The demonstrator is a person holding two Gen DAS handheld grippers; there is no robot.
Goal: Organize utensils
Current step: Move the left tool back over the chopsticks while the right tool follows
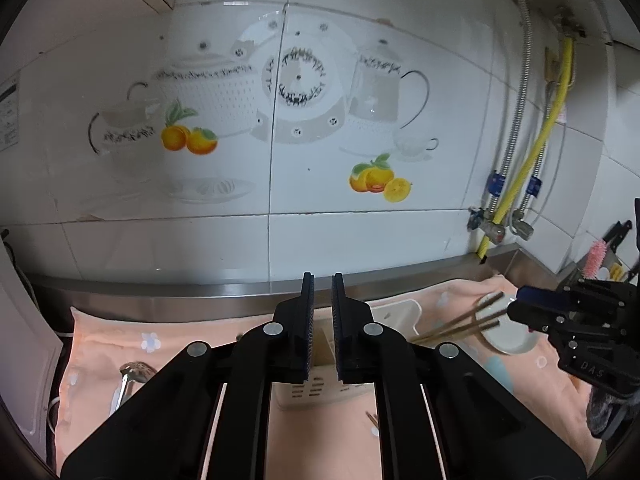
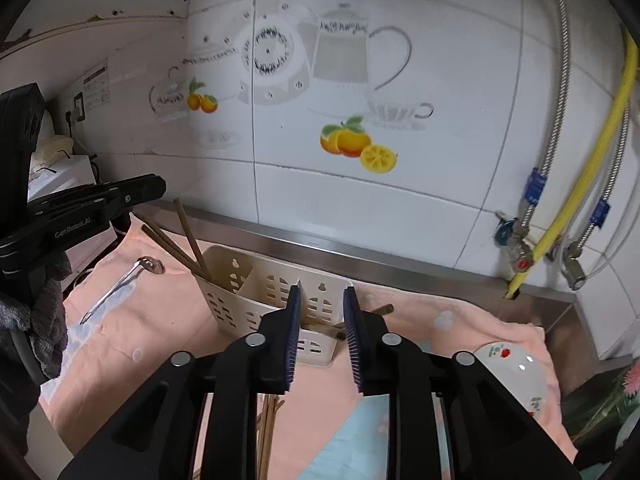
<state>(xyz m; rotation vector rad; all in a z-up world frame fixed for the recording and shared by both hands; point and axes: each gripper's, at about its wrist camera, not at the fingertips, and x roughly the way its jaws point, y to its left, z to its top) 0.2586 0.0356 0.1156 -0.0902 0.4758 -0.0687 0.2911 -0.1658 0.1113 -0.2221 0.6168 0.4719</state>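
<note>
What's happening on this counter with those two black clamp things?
A person is sorting utensils with a handheld gripper in each hand. Some chopsticks already stand in the cream utensil holder on the peach towel. More chopsticks lie loose on the towel in front, and a slotted spoon lies to the left. The left gripper and the right gripper hover over the holder with nothing between their fingers.

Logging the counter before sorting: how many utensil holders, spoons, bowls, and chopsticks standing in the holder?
Utensil holder: 1
Metal spoon: 1
Bowl: 1
Chopsticks standing in the holder: 3
Total: 6
</note>
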